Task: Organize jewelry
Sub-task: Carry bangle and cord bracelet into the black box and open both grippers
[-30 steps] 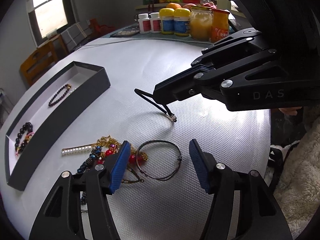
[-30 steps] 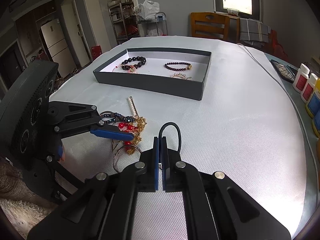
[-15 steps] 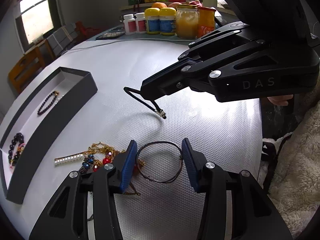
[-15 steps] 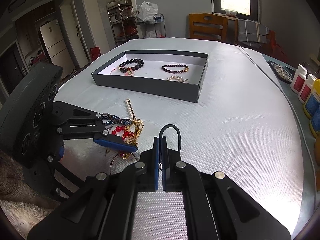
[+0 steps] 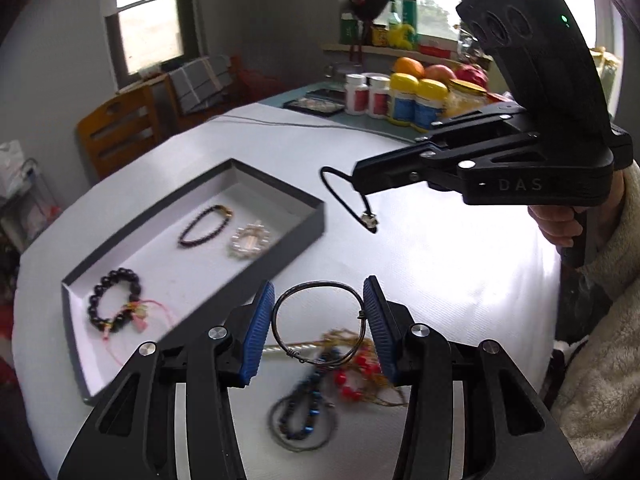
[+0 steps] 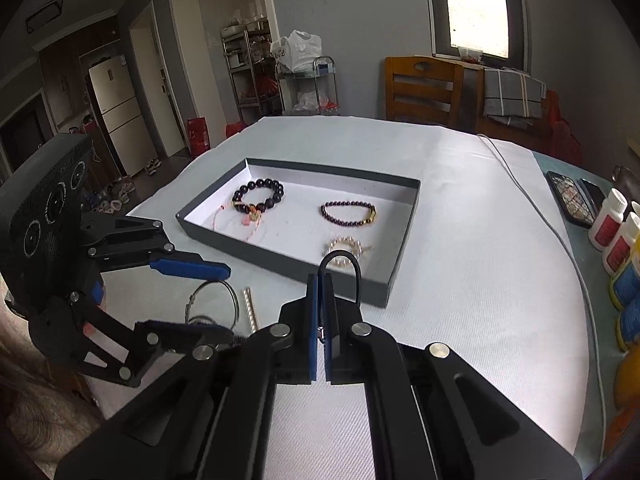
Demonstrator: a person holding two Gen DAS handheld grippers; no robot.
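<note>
My left gripper [image 5: 318, 322] is shut on a thin wire bangle [image 5: 316, 286], held between the blue pads above the table; the bangle also shows in the right wrist view [image 6: 212, 300]. My right gripper [image 6: 320, 292] is shut on a black cord bracelet [image 6: 340, 262], whose loop and metal clasp hang from its tip in the left wrist view [image 5: 344, 200]. A dark grey tray [image 6: 396, 256] holds a black bead bracelet [image 6: 258, 196], a dark purple bead bracelet [image 6: 348, 212] and a pearl bracelet [image 6: 346, 248].
A pile of loose jewelry [image 5: 340, 376] with red beads, blue beads and gold chain lies on the white table below my left gripper. Bottles and jars [image 5: 396, 100] stand at the table's far edge. A cable [image 6: 560, 240] and phones [image 6: 572, 196] lie at right.
My left gripper closed on the wire bangle and lifted it off the table. Both grippers moved closer to the tray; the right one still holds the cord bracelet.
</note>
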